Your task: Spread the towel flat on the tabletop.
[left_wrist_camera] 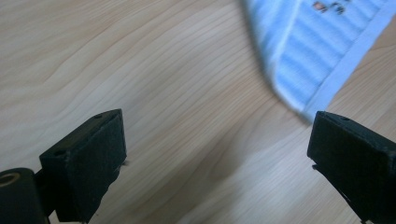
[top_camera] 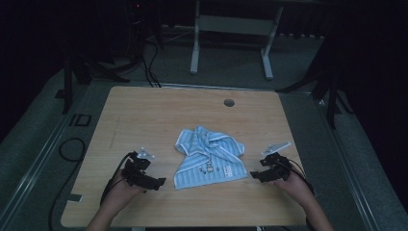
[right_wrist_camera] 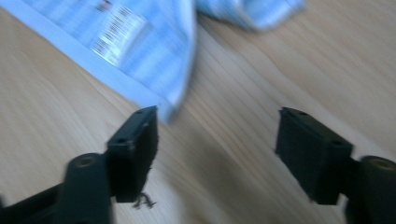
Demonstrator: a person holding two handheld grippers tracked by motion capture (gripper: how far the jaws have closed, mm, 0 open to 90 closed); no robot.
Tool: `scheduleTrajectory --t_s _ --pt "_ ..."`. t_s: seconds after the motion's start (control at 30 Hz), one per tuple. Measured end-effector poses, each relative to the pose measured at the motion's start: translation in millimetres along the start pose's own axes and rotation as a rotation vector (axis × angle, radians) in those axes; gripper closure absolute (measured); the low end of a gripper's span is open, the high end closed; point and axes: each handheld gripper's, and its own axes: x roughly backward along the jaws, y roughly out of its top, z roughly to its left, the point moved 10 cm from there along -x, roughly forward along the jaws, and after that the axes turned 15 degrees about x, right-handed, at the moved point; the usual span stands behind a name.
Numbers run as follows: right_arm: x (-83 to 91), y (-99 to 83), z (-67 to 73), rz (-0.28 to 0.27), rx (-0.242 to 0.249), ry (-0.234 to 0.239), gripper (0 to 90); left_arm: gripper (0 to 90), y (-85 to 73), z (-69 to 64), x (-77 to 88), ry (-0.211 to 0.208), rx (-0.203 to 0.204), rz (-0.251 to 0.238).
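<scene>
Blue striped towel (top_camera: 210,157) lies near the middle of the wooden surface (top_camera: 144,115), crumpled and bunched at its far end, flatter at the near end with a small label showing. Looks like folding or flattening work, and judging by the lumpy far half it is not done: nothing is squared up or laid flat yet.

Your left gripper (top_camera: 156,182) sits just left of the towel's near left corner, fingers (left_wrist_camera: 88,154) wide apart, nothing between them, bare wood below; the corner lies just beyond the far finger in the left gripper view. Your right gripper (top_camera: 256,176) sits just right of the near right corner, fingers (right_wrist_camera: 135,140) apart too, empty; the towel's corner (right_wrist_camera: 168,109) lies just past one fingertip, not touching as far as the blur lets you tell.

Neither gripper holds cloth. Left to do, by my read: pinch both near corners, then spread or fold the towel.
</scene>
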Motion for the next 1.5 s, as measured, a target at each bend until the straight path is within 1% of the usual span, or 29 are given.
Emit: scheduleTrajectory --t_s 0.03,0.07,0.13,0.17,0.23,0.33,0.4,0.43,0.47,0.53,0.57,0.6,0.63,0.67,0.7,0.8,0.87,0.93,0.97,1.07,1.13,1.2,1.23,1.27,1.3,1.37,1.4,1.47,1.5 --pt "-1.2 7.2 1.8 0.0 0.025 0.003 36.7 4.4 4.7 -10.8 -5.6 0.0 -0.024 0.018" --pt "-1.9 11.5 2.6 0.002 0.04 0.0 38.2 5.1 7.3 -17.8 -9.8 -0.003 -0.039 0.031" --pt "-5.0 23.0 5.7 0.003 0.077 0.02 43.7 5.1 8.8 -21.4 -12.4 0.002 -0.05 0.039" --pt "-6.8 29.3 6.1 0.013 0.099 0.017 44.6 5.2 12.7 -33.2 -20.5 0.009 -0.092 0.065" --pt "-9.9 39.6 7.6 0.021 0.117 0.029 47.3 7.0 16.1 -43.6 -27.2 0.018 -0.128 0.085" --pt "-13.6 53.5 7.3 0.024 0.141 0.033 49.3 9.2 24.5 -57.0 -36.1 0.01 -0.156 0.098" --pt "-15.8 59.7 7.2 0.025 0.149 0.036 50.2 12.8 27.2 -59.6 -38.7 0.013 -0.157 0.096" --pt "-20.6 69.7 6.1 0.034 0.164 0.041 50.7 14.1 34.5 -67.0 -45.9 0.012 -0.175 0.105" --pt "-22.3 73.1 5.5 0.035 0.168 0.042 50.9 14.1 37.2 -70.6 -49.3 0.007 -0.182 0.111" --pt "-26.2 80.5 4.3 0.042 0.174 0.044 52.6 15.3 39.7 -72.9 -51.7 0.007 -0.184 0.111" --pt "-29.3 86.0 4.5 0.046 0.173 0.057 52.7 17.3 46.6 -78.8 -56.7 0.004 -0.19 0.109" --pt "-29.3 86.0 4.5 0.046 0.173 0.057 52.7 17.6 46.6 -78.8 -56.7 0.004 -0.19 0.109" --pt "-34.7 94.5 3.9 0.056 0.185 0.062 53.4 17.6 53.6 -83.9 -61.0 0.01 -0.195 0.102" --pt "-36.9 97.6 3.6 0.06 0.193 0.066 53.3 17.7 53.6 -83.9 -61.0 0.01 -0.195 0.102" --pt "-40.7 103.3 2.5 0.064 0.203 0.067 53.3 18.2 61.3 -88.2 -65.2 0.009 -0.185 0.092" --pt "-49.9 117.5 -1.0 0.066 0.211 0.074 52.4 19.8 71.5 -92.2 -70.0 0.014 -0.166 0.067" --pt "-55.3 124.0 -2.3 0.078 0.201 0.082 51.8 21.2 73.5 -93.9 -71.5 0.012 -0.158 0.061" --pt "-61.6 130.1 -2.9 0.092 0.197 0.097 51.7 21.2 79.9 -98.8 -78.8 0.019 -0.153 0.057" --pt "-65.7 133.3 -2.8 0.1 0.204 0.109 51.7 21.2 81.6 -99.8 -80.5 0.018 -0.147 0.053" --pt "-71.0 137.8 -2.9 0.125 0.215 0.109 51.7 22.3 85.5 -101.2 -86.2 0.033 -0.129 0.045" --pt "-76.9 144.3 -2.2 0.131 0.215 0.124 58.9 22.3 91.7 -101.1 -95.4 0.055 -0.108 0.041" --pt "-80.1 143.7 -2.0 0.165 0.229 0.13 76.8 22.5 92.7 -101.2 -97.1 0.059 -0.106 0.045" --pt "-80.5 142.8 -2.2 0.185 0.224 0.131 85.0 22.7 96.2 -100.7 -102.0 0.083 -0.102 0.042" --pt "-80.0 142.8 -2.6 0.194 0.217 0.126 86.7 22.7 96.2 -100.7 -102.0 0.083 -0.102 0.042" --pt "-78.6 142.8 -2.7 0.195 0.219 0.129 87.4 22.7 98.3 -100.6 -105.5 0.101 -0.105 0.046" --pt "-74.2 143.0 -2.3 0.196 0.215 0.133 87.7 23.2 99.6 -101.3 -109.9 0.113 -0.114 0.051" --pt "-72.3 142.8 -2.3 0.198 0.214 0.131 87.7 25.3 100.3 -100.0 -112.5 0.144 -0.134 0.051" --pt "-69.1 142.5 -2.5 0.198 0.213 0.13 87.8 36.4 101.0 -99.3 -113.4 0.157 -0.144 0.046" --pt "-63.7 141.5 -3.5 0.201 0.214 0.118 87.7 46.2 103.3 -97.8 -113.5 0.165 -0.153 0.029"
